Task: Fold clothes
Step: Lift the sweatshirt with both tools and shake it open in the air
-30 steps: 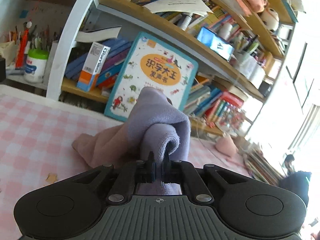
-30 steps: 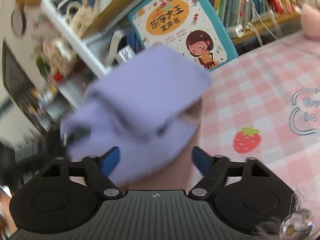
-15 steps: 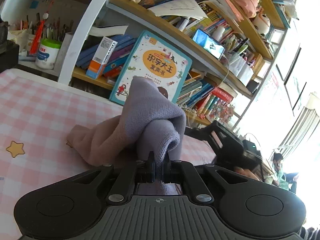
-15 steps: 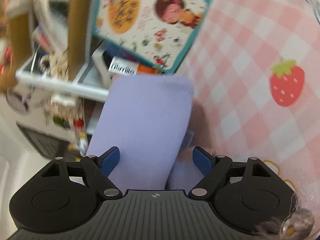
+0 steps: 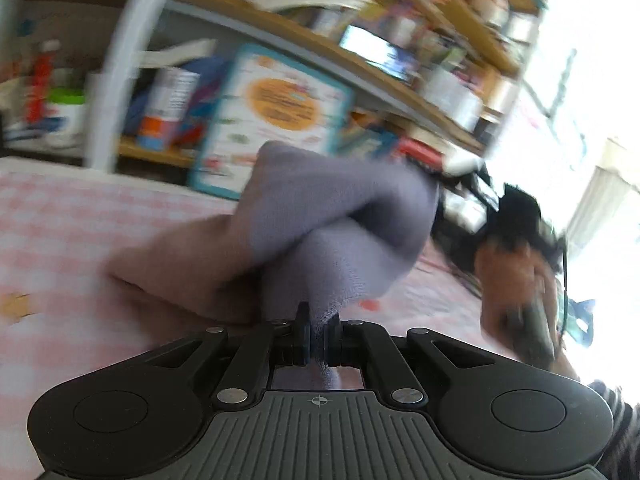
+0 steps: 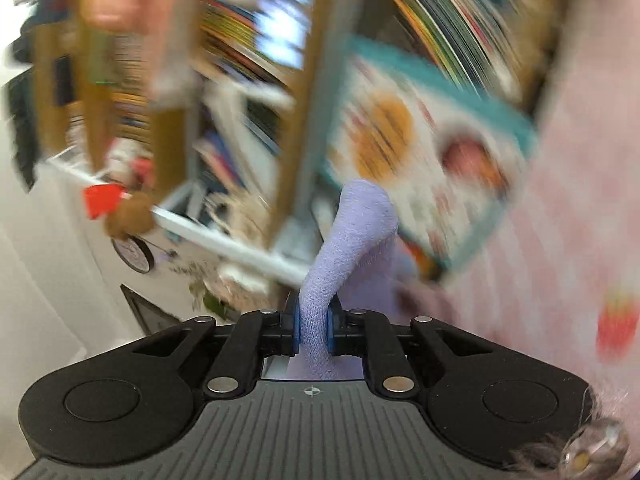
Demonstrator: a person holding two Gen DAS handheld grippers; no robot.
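Big change from a second ago: the right gripper (image 6: 313, 330) had its jaws wide apart around the purple cloth (image 5: 340, 224), and now they're closing in with a bunched strip of that cloth squeezed between the blue pads (image 6: 295, 330). The whole right view has also swung round, so the bookshelf (image 6: 304, 80) and the picture book (image 6: 424, 168) now sit tilted and smeared with blur, where before the book stood nearly upright.

The left gripper (image 5: 318, 338) hasn't changed its grip: jaws together, pinching an edge of the same cloth, same as in the earlier shots. The cloth humps up just ahead of it, purple side on top, a pinkish part trailing down to the left onto the pink checked tablecloth (image 5: 60, 248).

In the left view the person's right hand (image 5: 520, 292) now shows at the right, blurry, wrapped around its gripper's handle. Right gripper points slightly upward toward the shelves, rolled over to one side; left one tips a little down at the table.
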